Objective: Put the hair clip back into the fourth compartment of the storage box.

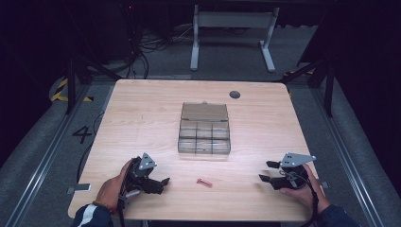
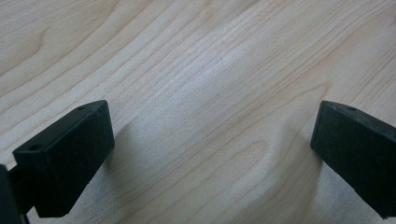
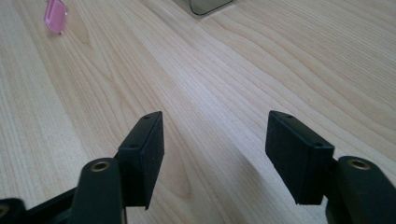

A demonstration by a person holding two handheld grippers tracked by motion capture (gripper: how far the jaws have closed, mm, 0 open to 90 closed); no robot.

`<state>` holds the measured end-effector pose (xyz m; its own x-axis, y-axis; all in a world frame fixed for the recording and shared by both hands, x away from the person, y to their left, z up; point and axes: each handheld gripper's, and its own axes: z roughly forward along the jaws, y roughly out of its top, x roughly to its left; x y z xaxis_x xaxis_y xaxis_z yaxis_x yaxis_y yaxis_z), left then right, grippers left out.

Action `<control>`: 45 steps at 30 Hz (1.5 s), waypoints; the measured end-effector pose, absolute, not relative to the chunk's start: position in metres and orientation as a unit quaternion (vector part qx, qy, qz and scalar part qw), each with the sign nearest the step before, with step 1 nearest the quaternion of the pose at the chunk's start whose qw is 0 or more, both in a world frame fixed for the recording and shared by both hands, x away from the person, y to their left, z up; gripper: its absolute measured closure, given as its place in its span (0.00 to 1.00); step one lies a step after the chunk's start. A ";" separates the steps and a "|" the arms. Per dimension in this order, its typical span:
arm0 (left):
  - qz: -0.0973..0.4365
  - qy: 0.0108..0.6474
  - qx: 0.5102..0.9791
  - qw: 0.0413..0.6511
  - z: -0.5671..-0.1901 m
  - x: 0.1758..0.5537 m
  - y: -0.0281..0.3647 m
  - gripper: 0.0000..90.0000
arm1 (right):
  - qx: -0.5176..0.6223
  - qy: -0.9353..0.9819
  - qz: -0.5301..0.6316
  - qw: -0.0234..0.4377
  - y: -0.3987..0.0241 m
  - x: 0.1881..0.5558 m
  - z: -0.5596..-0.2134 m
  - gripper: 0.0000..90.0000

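A clear plastic compartment box (image 1: 204, 139) stands at the middle of the wooden table (image 1: 142, 113), its lid (image 1: 204, 111) folded open toward the far side. A small pink piece (image 1: 204, 182) lies on the bare wood in front of the box, between my two grippers; it also sits at the upper left (image 3: 55, 15) of the right gripper view. My left gripper (image 1: 162, 184) rests near the front edge, left of the piece, open (image 2: 212, 135) over bare wood. My right gripper (image 1: 265, 171) sits at the front right, open (image 3: 215, 135), with nothing between its jaws.
A dark round grommet (image 1: 235, 94) is set in the table near its far edge. A corner of the box (image 3: 205, 4) shows at the top of the right gripper view. Behind the table, a white desk frame (image 1: 231, 28) and cables (image 1: 142, 45) are on the floor.
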<state>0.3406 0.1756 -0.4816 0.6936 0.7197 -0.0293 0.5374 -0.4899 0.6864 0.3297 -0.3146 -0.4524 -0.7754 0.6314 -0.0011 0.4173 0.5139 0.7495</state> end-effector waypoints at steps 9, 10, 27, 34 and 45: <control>0.132 0.368 0.853 0.345 -0.482 0.341 0.176 0.00 | 0.287 0.868 0.383 0.137 -0.303 0.327 -0.449 0.50; 0.132 0.368 0.853 0.345 -0.482 0.341 0.176 0.00 | 0.284 0.869 0.381 0.139 -0.301 0.327 -0.448 0.51; 0.132 0.368 0.853 0.345 -0.482 0.341 0.176 0.00 | 0.212 0.890 0.384 0.120 -0.239 0.329 -0.437 0.68; 0.132 0.368 0.853 0.345 -0.482 0.341 0.176 0.00 | 0.174 0.903 0.380 0.104 -0.202 0.332 -0.438 0.72; 0.132 0.368 0.853 0.345 -0.482 0.341 0.176 0.00 | 0.134 0.916 0.368 0.083 -0.151 0.340 -0.446 0.79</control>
<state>0.3407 0.1756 -0.4816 0.6938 0.7196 -0.0289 0.5371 -0.4904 0.6863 0.3398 -0.1512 -0.4456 -0.9502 0.3072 -0.0527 0.1856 0.6935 0.6961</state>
